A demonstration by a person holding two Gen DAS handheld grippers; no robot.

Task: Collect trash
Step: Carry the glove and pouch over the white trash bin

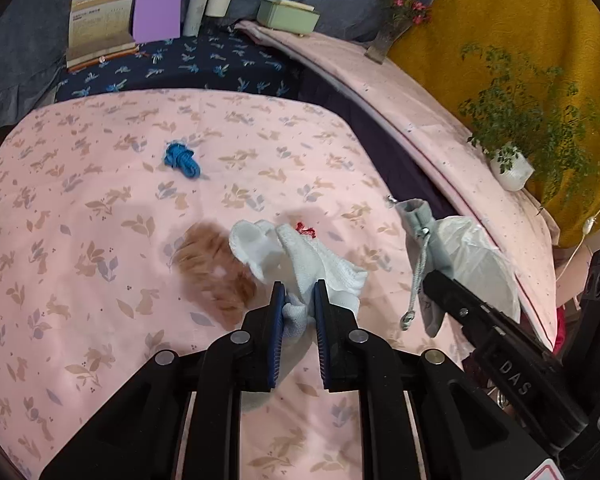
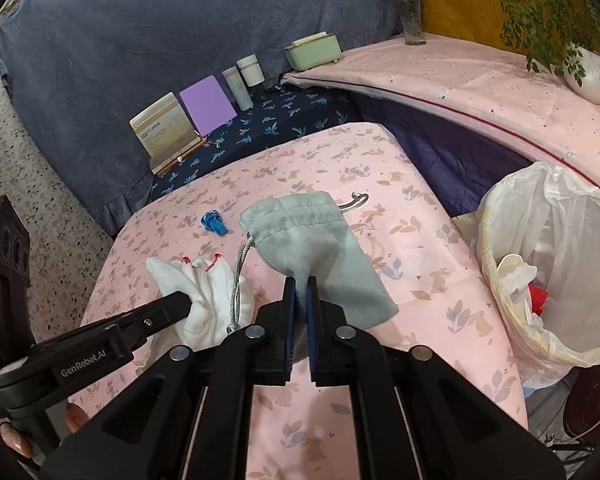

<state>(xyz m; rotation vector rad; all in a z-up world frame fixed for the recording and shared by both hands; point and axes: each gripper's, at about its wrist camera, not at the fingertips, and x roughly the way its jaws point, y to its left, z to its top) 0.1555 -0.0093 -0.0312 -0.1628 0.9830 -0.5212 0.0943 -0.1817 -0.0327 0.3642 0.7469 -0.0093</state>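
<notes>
Bed [image 1: 100, 208]: carries cord bundle [image 1: 182, 159] toward far edge, fluffy clump [image 1: 212, 268] nearer, left of glove [image 1: 300, 256].
Glove: between left gripper [image 1: 300, 300] pads, above bed.
Pouch [image 2: 312, 240]: in right gripper [image 2: 300, 300], right of glove.
Bin [image 2: 556, 264]: off bed's right edge, trash inside.
Far shelf [image 2: 284, 120]: cards, bottles in a row.
Right ledge [image 2: 460, 80]: box, vase, potted plant.
</notes>
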